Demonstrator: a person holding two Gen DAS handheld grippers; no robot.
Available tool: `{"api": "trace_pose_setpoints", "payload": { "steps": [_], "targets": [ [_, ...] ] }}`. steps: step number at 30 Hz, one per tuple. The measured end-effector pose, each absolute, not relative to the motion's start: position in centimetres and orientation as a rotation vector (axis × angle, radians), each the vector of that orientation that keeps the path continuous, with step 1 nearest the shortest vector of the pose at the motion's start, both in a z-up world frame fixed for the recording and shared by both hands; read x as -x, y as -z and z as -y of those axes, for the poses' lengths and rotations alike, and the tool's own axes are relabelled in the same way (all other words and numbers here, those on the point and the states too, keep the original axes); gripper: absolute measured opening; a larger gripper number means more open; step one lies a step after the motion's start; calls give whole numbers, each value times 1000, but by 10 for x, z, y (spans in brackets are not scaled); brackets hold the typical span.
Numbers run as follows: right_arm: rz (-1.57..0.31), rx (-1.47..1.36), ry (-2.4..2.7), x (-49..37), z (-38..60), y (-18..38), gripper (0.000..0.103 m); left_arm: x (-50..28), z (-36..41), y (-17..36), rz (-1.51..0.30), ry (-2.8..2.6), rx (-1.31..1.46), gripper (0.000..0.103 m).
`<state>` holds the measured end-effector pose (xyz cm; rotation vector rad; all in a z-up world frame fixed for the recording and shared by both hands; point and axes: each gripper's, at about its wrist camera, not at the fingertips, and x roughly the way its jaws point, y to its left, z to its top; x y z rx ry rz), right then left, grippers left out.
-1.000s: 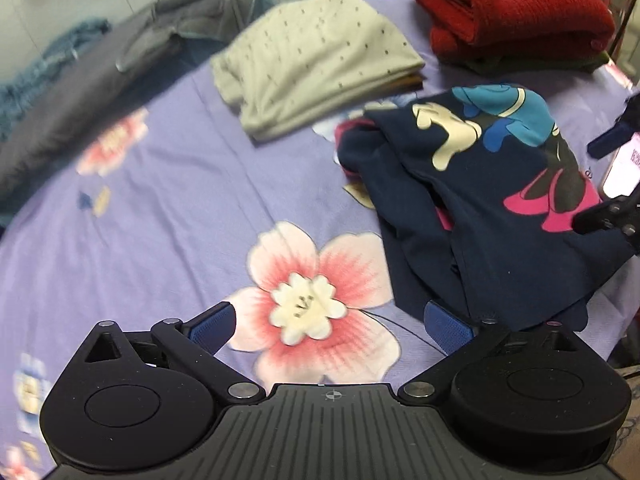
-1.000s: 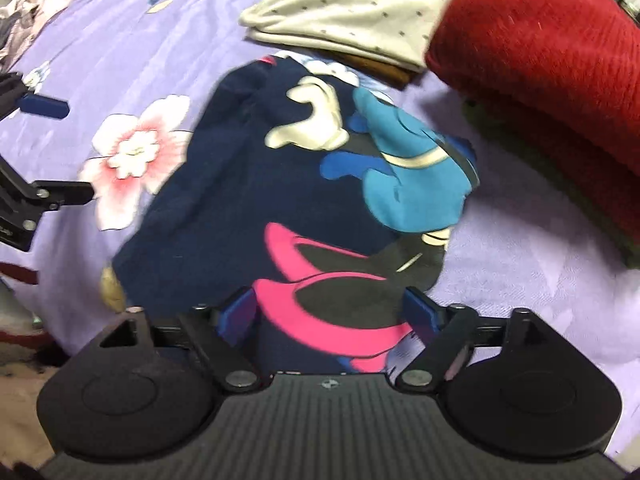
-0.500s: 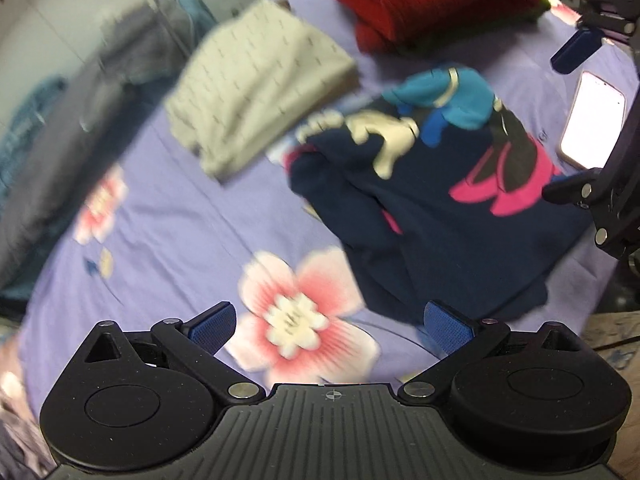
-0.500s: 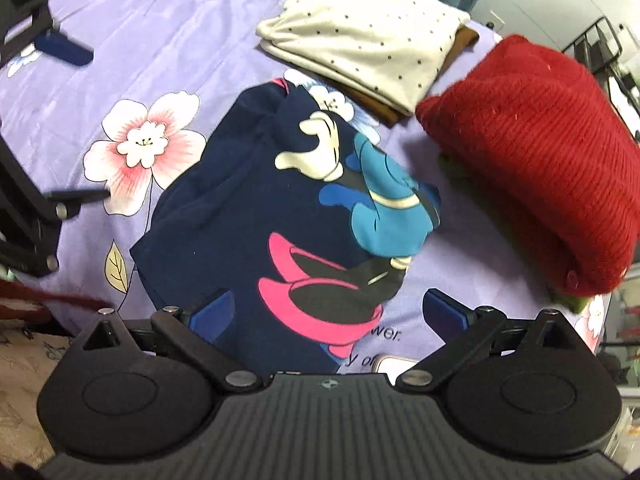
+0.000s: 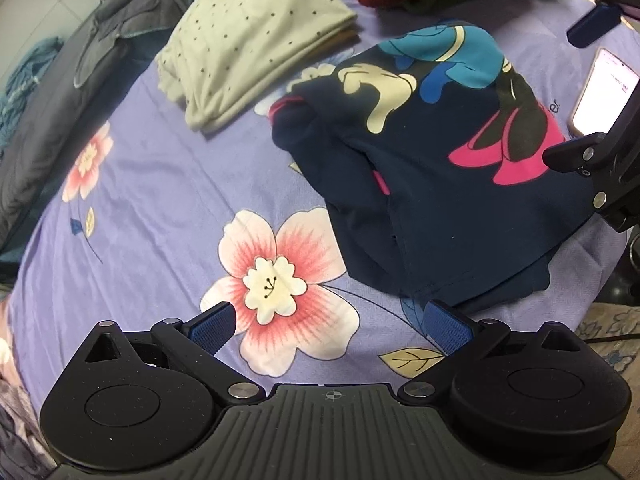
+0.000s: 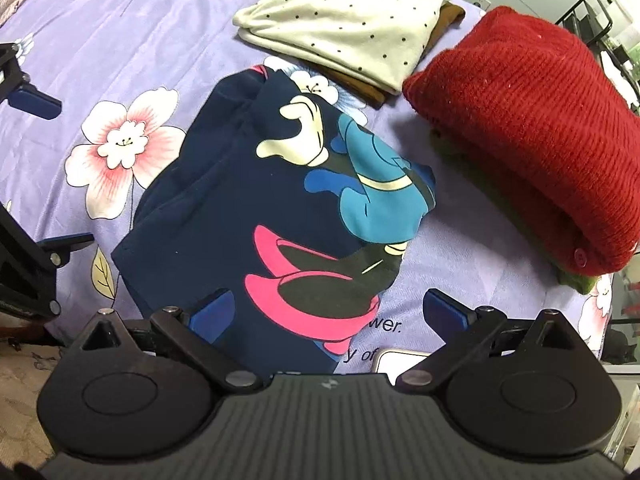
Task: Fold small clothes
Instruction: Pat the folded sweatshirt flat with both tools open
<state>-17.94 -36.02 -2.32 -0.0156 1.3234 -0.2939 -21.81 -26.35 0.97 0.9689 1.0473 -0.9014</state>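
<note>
A small navy garment with a cartoon print lies folded on the purple flowered cloth; it also shows in the right wrist view. My left gripper is open and empty, held above the cloth just short of the garment's near corner. My right gripper is open and empty, held above the garment's near edge. Each gripper shows at the side of the other's view, apart from the garment.
A folded cream dotted garment and a folded red knit lie behind the navy one. Grey clothes lie at the far left. A phone lies beside the garment, under my right gripper.
Both grippers have pulled back and up from the navy garment. The right gripper's jaws have opened wider. The garment lies still.
</note>
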Motion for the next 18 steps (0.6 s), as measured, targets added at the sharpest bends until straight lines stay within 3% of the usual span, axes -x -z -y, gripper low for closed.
{"api": "trace_pose_setpoints", "payload": {
  "steps": [18],
  "targets": [
    [-1337,33,286,173,362,26,101,209,266,-12,-1087,928,-881,103]
  ]
}}
